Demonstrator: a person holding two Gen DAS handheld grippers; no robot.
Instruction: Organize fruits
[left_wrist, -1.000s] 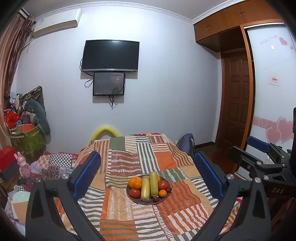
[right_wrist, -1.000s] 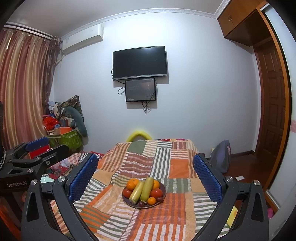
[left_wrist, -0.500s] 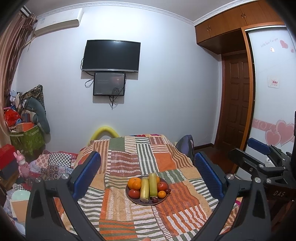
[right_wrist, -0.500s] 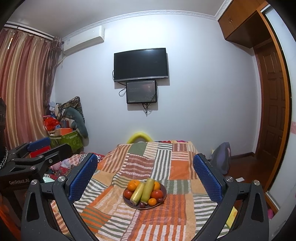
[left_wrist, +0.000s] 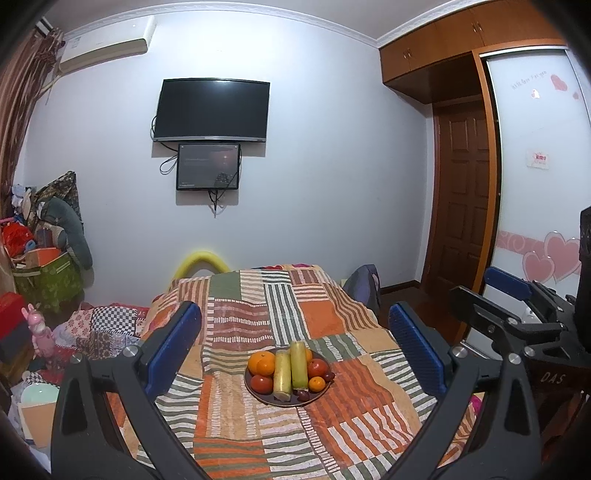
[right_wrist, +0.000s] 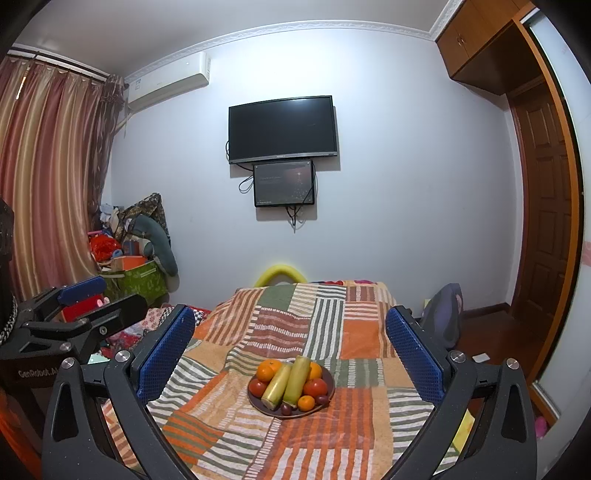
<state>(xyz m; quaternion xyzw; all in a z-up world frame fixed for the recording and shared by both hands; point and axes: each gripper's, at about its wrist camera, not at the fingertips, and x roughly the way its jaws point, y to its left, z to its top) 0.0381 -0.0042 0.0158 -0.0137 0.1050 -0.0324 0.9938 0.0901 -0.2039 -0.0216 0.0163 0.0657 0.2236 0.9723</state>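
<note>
A dark brown plate (left_wrist: 258, 397) of fruit sits on a table under a striped patchwork cloth (left_wrist: 258, 314). It holds two yellow-green sugarcane pieces (left_wrist: 298, 365), oranges (left_wrist: 261, 363), red tomatoes (left_wrist: 318, 368) and small dark fruits (left_wrist: 303, 396). The plate also shows in the right wrist view (right_wrist: 327, 400). My left gripper (left_wrist: 295, 343) is open and empty, held back from the plate and above the table's near end. My right gripper (right_wrist: 290, 343) is open and empty, likewise back from the plate. Each gripper shows at the edge of the other's view.
A wall with a television (left_wrist: 210, 110) and a smaller screen stands behind the table. Bags and toys (left_wrist: 44, 258) pile up at the left. A brown door (left_wrist: 461, 206) and wardrobe stand at the right. A backpack (right_wrist: 441, 317) sits by the table's far right.
Both grippers have risen or tilted slightly, so the plate sits a little lower in both views. Both stay open and the fruit has not moved.
</note>
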